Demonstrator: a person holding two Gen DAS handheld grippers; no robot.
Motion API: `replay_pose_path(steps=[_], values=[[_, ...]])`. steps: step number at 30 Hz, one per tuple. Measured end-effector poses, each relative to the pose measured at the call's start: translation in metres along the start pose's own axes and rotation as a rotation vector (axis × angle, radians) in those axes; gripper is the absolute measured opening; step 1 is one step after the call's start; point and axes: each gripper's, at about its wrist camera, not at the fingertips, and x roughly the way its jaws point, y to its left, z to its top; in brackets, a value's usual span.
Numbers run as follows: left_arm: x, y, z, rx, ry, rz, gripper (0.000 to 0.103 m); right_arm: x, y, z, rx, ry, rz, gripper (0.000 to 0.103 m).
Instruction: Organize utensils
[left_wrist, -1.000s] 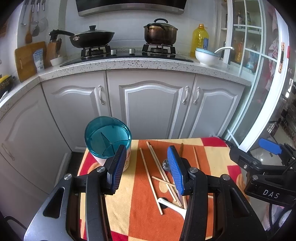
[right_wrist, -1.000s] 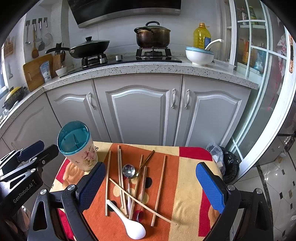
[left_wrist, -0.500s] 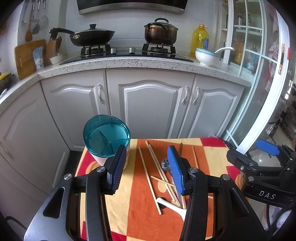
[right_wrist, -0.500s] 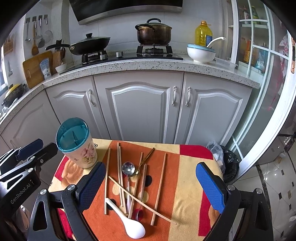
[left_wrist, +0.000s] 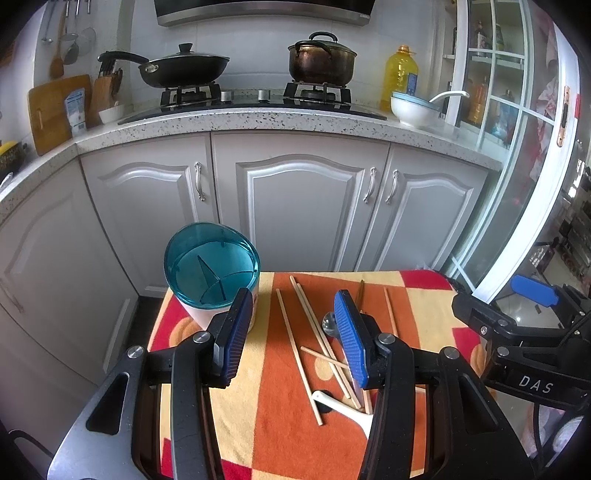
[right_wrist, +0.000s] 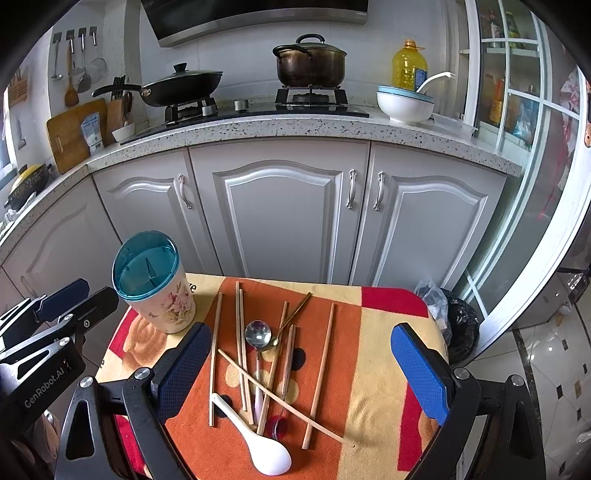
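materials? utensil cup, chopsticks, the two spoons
Utensil cup: glossy floral body, likely ceramic or plastic; translucent teal plastic divider insert.
Chopsticks: matte pale tan sticks, probably bamboo or wood.
White spoon: smooth, glossy, opaque; ceramic or melamine.
Metal spoon: mirror-bright bowl, apparently polished steel.

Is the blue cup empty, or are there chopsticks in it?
Empty. The holder shows only bare dividers inside; the chopsticks lie on the cloth.

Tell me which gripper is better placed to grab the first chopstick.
Probably right: the right gripper is wide open with the chopsticks lying between its fingers. The left gripper, narrower, sits nearer the utensil holder.
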Motion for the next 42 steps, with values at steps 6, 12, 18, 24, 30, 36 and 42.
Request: replay_pose_path(steps=[6,12,18,24,30,36,42], values=[[0.002,0.0,-0.001,-0.004,0.006,0.0,0.045,0.001,-0.002,-0.001,0.005,0.005,-0.002,0.097],[0.003,0.002,-0.003,-0.008,0.013,0.003,0.045,0.003,-0.003,-0.002,0.003,0.015,-0.004,0.097],[0.003,0.003,-0.002,-0.013,0.015,0.001,0.045,0.004,-0.001,-0.002,-0.002,0.017,-0.002,0.097],[0.002,0.003,-0.003,-0.011,0.014,0.0,0.045,0.004,0.0,-0.003,-0.002,0.019,-0.003,0.097],[0.002,0.003,-0.002,-0.011,0.017,-0.002,0.045,0.005,0.0,-0.003,-0.002,0.021,-0.004,0.097],[0.004,0.002,-0.003,-0.008,0.026,-0.001,0.045,0.006,-0.002,-0.006,-0.005,0.028,-0.006,0.097],[0.011,0.007,-0.004,-0.026,0.052,-0.012,0.045,0.011,-0.003,-0.008,-0.007,0.045,-0.004,0.097]])
